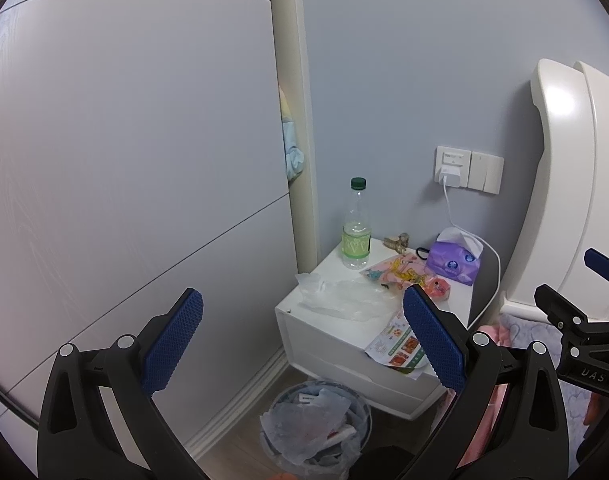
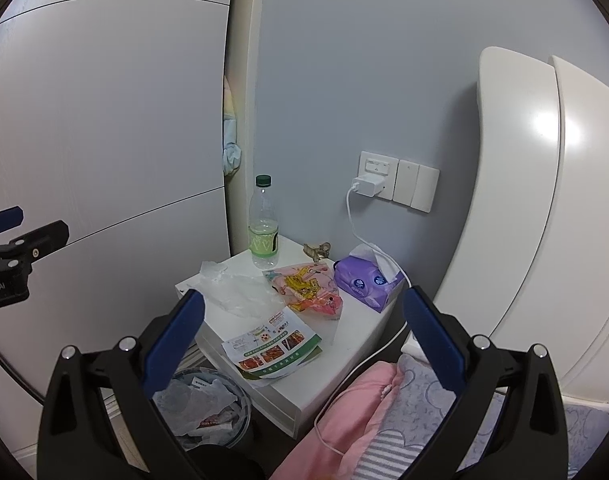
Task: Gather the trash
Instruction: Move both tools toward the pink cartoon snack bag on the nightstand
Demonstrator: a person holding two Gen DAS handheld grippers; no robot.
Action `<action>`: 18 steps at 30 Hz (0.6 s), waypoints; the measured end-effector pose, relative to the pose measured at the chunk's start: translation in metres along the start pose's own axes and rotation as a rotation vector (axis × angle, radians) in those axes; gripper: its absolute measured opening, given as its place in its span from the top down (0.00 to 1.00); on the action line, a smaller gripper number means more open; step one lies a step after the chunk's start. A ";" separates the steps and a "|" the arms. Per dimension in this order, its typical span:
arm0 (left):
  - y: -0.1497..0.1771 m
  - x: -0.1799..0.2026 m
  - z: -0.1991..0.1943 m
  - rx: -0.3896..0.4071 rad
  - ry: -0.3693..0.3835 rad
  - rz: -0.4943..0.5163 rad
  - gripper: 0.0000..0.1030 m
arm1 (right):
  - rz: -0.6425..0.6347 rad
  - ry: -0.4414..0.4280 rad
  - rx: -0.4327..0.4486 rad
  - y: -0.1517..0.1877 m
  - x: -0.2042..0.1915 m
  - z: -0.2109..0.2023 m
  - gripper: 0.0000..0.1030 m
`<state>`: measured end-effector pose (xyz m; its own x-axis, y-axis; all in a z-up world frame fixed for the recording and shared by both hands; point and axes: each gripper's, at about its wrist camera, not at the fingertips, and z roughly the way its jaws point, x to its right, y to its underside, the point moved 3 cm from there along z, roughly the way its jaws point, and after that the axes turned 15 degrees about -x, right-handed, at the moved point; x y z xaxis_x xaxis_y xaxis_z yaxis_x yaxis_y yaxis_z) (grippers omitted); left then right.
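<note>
Ahead, bottle, tissue pack beyond both spread, empty grippers.

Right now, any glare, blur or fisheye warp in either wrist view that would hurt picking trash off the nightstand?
Left wrist: sharp on the nightstand, dim even light; wardrobe edges bow from fisheye, corners vignetted; the clear plastic bag is low-contrast against the white top. Right wrist: bright glare patch on the headboard, away from the trash; leaflet and snack wrapper crisp.
</note>
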<state>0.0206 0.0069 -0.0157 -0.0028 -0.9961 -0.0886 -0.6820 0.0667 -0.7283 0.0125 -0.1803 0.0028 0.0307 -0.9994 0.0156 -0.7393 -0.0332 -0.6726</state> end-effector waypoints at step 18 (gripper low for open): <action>0.013 0.005 0.009 0.001 0.082 0.052 0.05 | 0.031 -0.050 0.017 0.006 0.016 0.002 0.06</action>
<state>0.0184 0.0029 -0.0320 -0.0982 -0.9927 -0.0704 -0.6786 0.1185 -0.7249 0.0095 -0.1966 -0.0026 0.0420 -0.9982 -0.0426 -0.7286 -0.0014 -0.6849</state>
